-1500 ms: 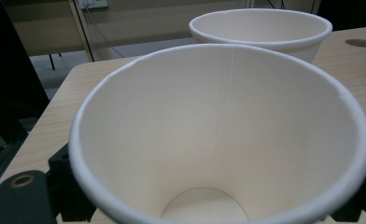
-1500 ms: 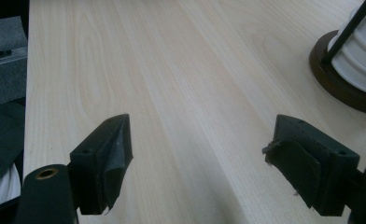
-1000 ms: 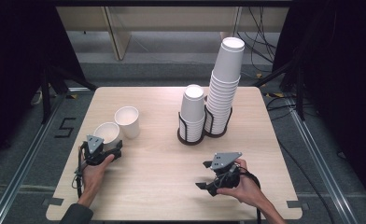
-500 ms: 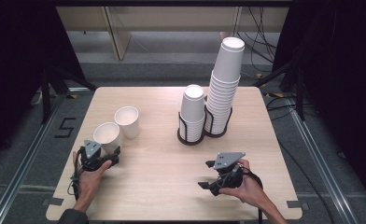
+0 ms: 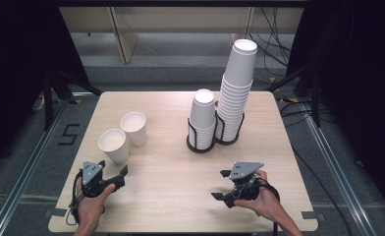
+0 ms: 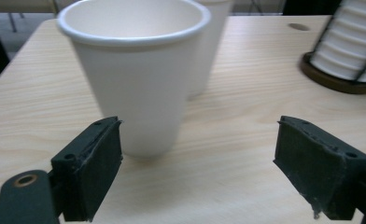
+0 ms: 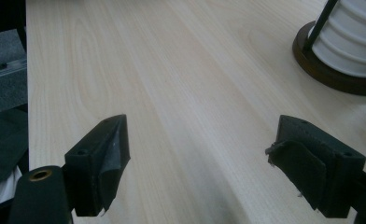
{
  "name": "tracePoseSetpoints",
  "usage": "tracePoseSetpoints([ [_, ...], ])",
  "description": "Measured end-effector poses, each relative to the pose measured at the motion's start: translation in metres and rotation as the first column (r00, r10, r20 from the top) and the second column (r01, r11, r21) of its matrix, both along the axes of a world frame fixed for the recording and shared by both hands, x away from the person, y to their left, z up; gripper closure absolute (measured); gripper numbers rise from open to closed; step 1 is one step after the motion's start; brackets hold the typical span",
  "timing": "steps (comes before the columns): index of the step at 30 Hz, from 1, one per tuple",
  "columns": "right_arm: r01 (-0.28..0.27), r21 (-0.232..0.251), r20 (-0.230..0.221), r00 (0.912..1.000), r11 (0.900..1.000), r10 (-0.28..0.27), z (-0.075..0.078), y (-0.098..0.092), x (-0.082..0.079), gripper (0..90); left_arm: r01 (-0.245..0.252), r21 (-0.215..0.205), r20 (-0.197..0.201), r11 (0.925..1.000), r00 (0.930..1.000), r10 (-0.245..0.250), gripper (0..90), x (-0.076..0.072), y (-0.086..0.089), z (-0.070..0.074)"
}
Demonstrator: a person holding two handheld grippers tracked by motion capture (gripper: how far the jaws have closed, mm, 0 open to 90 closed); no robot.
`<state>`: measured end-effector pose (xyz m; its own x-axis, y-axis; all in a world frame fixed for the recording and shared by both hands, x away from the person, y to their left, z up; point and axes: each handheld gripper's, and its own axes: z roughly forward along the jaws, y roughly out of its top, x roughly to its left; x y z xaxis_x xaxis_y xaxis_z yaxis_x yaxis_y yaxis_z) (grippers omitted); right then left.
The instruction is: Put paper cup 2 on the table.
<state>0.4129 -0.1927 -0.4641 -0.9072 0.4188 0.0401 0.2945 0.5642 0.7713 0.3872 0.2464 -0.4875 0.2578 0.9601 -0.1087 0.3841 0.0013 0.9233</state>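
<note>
Two white paper cups stand upright on the left of the wooden table: a near cup and a second cup just behind it. My left gripper lies low at the front left, a short way in front of the near cup. Its jaws stand wide apart and open, with only bare wood between them. My right gripper rests at the front right, also open with nothing between its fingers, pointing left across the table.
A short stack of cups and a tall stack stand in dark wire holders at the back middle. One holder's base shows close in the right gripper view, another holder in the left gripper view. Dark floor surrounds the table.
My left gripper has drawn back from the near cup toward the table's front edge. The cups have stayed in place. The right hand has hardly moved.
</note>
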Motion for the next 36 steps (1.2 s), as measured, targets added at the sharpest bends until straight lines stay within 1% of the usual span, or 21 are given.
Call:
tracePoseSetpoints([
  [3, 0.006, 0.002, 0.01, 0.9999, 1.0, -0.006, 0.0, -0.002, -0.002, 19.2, 0.027, 0.0, 0.014, 0.9996, 0.9995, -0.027, 14.2, -0.011, -0.007, 0.004],
  [4, 0.007, 0.001, 0.002, 1.0, 1.0, -0.007, 0.0, -0.002, -0.003, 19.2, 0.033, 0.0, 0.019, 0.9995, 0.9993, -0.033, 14.2, -0.014, -0.01, 0.005],
  [7, 0.009, 0.002, 0.018, 0.9998, 1.0, -0.009, -0.001, -0.004, -0.004, 19.1, 0.065, 0.006, 0.026, 0.9979, 0.9976, -0.065, 14.3, -0.024, -0.02, 0.004],
  [8, 0.013, 0.004, 0.0, 0.9999, 1.0, -0.013, -0.001, -0.004, -0.005, 19.0, 0.078, 0.01, 0.026, 0.9969, 0.9966, -0.079, 14.2, -0.027, -0.024, 0.004],
  [11, 0.019, 0.003, 0.007, 0.9998, 1.0, -0.019, -0.002, -0.006, -0.006, 18.9, 0.114, 0.03, 0.034, 0.993, 0.9928, -0.115, 14.3, -0.036, -0.034, 0.003],
  [12, 0.017, 0.003, -0.002, 0.9998, 1.0, -0.017, -0.002, -0.007, -0.007, 18.7, 0.13, 0.032, 0.033, 0.9909, 0.9908, -0.132, 14.3, -0.039, -0.037, 0.003],
  [13, 0.016, 0.006, 0.011, 0.9998, 1.0, -0.016, -0.002, -0.007, -0.007, 18.6, 0.143, 0.034, 0.034, 0.9892, 0.989, -0.144, 14.3, -0.041, -0.039, 0.003],
  [14, 0.02, 0.008, -0.001, 0.9998, 1.0, -0.02, -0.002, -0.008, -0.008, 18.4, 0.147, 0.038, 0.029, 0.9884, 0.9885, -0.148, 14.3, -0.043, -0.041, 0.003],
  [15, 0.018, 0.01, -0.002, 0.9998, 1.0, -0.018, -0.002, -0.008, -0.009, 18.2, 0.157, 0.033, 0.038, 0.987, 0.9866, -0.159, 14.3, -0.045, -0.044, 0.003],
  [19, 0.025, 0.005, -0.006, 0.9997, 1.0, -0.025, -0.004, -0.01, -0.012, 17.0, 0.192, 0.032, 0.027, 0.9808, 0.9808, -0.193, 14.3, -0.052, -0.051, 0.003],
  [22, 0.026, 0.011, 0.0, 0.9997, 1.0, -0.026, -0.004, -0.012, -0.014, 16.7, 0.228, 0.047, 0.011, 0.9724, 0.9733, -0.229, 14.3, -0.058, -0.058, 0.001],
  [23, 0.023, 0.014, -0.005, 0.9997, 1.0, -0.022, -0.005, -0.012, -0.014, 16.4, 0.245, 0.042, 0.012, 0.9687, 0.9694, -0.245, 14.3, -0.059, -0.061, 0.0],
  [25, 0.038, 0.014, -0.013, 0.9992, 0.999, -0.038, -0.006, -0.013, -0.017, 16.2, 0.264, 0.045, 0.005, 0.9634, 0.9643, -0.265, 14.3, -0.062, -0.065, -0.002],
  [26, 0.025, 0.011, -0.01, 0.9996, 1.0, -0.024, -0.006, -0.014, -0.017, 16.2, 0.272, 0.054, -0.003, 0.9607, 0.9621, -0.273, 14.3, -0.063, -0.067, -0.003],
  [28, 0.027, 0.013, -0.011, 0.9996, 1.0, -0.027, -0.007, -0.015, -0.02, 16.1, 0.295, 0.055, -0.007, 0.9541, 0.9556, -0.295, 14.3, -0.066, -0.072, -0.005],
  [29, 0.029, 0.013, -0.012, 0.9995, 1.0, -0.028, -0.007, -0.015, -0.021, 16.0, 0.304, 0.067, -0.018, 0.9503, 0.9526, -0.304, 14.3, -0.068, -0.073, -0.005],
  [30, 0.028, 0.014, -0.02, 0.9994, 0.999, -0.028, -0.007, -0.016, -0.023, 16.0, 0.317, 0.059, -0.013, 0.9465, 0.9483, -0.317, 14.3, -0.069, -0.076, -0.006],
  [32, 0.026, 0.019, -0.018, 0.9995, 0.999, -0.025, -0.008, -0.017, -0.026, 16.1, 0.332, 0.065, -0.012, 0.9412, 0.9434, -0.332, 14.3, -0.072, -0.079, -0.006],
  [33, 0.023, 0.019, -0.023, 0.9995, 1.0, -0.022, -0.008, -0.018, -0.027, 16.1, 0.346, 0.067, -0.009, 0.9359, 0.9382, -0.346, 14.3, -0.073, -0.081, -0.006],
  [34, 0.017, 0.02, -0.022, 0.9996, 1.0, -0.017, -0.009, -0.018, -0.029, 16.1, 0.346, 0.072, -0.015, 0.9353, 0.938, -0.346, 14.3, -0.074, -0.082, -0.005],
  [36, 0.009, 0.016, -0.029, 0.9996, 1.0, -0.009, -0.011, -0.019, -0.032, 16.1, 0.355, 0.06, 0.006, 0.9329, 0.9344, -0.356, 14.3, -0.076, -0.085, -0.004],
])
